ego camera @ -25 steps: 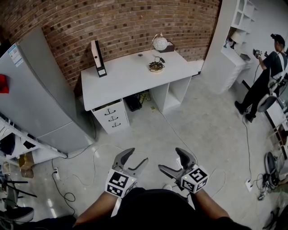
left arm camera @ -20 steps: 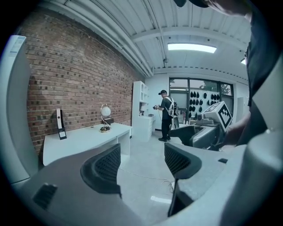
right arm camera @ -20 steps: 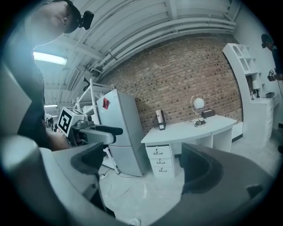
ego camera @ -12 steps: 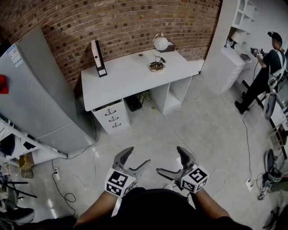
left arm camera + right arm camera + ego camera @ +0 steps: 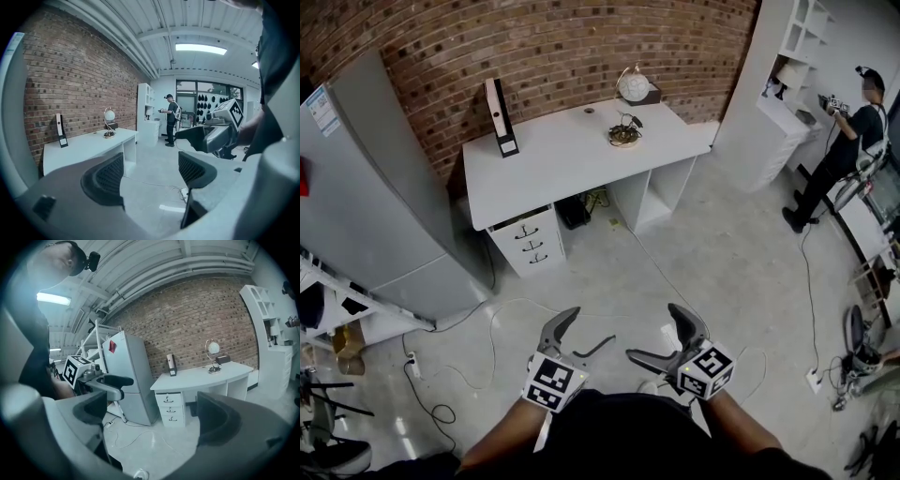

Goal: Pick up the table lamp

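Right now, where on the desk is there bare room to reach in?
Free: the broad middle of the white desk, between the upright black-and-white file binder and the round-globe table lamp. Crowded: the back right corner, where the lamp and a small wiry tangle sit close.

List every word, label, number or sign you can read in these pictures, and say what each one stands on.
Nothing here can be read as words or numbers.
The binder on the desk: spine print too small to read.
A sticker near the top of the refrigerator: too small to read.
The left gripper, its empty jaws opening, and the open right gripper: square black-and-white code patterns, no letters.
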A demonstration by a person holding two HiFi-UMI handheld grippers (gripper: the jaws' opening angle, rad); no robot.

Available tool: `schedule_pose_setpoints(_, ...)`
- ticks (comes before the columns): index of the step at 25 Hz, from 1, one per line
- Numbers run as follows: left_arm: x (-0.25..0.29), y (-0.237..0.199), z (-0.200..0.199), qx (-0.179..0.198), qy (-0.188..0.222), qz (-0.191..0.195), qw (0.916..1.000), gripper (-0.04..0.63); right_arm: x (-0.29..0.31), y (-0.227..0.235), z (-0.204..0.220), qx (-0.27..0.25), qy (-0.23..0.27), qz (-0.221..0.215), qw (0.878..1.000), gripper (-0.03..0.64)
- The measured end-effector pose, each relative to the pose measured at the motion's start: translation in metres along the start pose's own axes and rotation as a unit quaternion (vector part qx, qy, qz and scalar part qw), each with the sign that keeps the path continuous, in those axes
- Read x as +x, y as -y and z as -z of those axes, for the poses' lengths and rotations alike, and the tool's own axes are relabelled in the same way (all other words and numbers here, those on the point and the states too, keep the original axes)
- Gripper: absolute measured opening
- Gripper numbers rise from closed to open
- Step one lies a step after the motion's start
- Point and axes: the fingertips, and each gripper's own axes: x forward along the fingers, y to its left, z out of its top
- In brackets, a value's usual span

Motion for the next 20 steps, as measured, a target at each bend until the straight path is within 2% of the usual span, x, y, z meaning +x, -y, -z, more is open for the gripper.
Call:
schedule_pose_setpoints(9,-0.024,-0.03,0.004,-0.001,0.011,0.008,0.9999,0.354,0.034,-0.024,0.001,0.002,-0.005,0.004,1.0,0.594)
schedule_pose_setpoints(20,-0.057,-0.072,0.033,0.001,-0.01,0.02,0.9997,0.354,0.064,-0.051,0.01,0.02,-0.002,0.041,0.999,0.594)
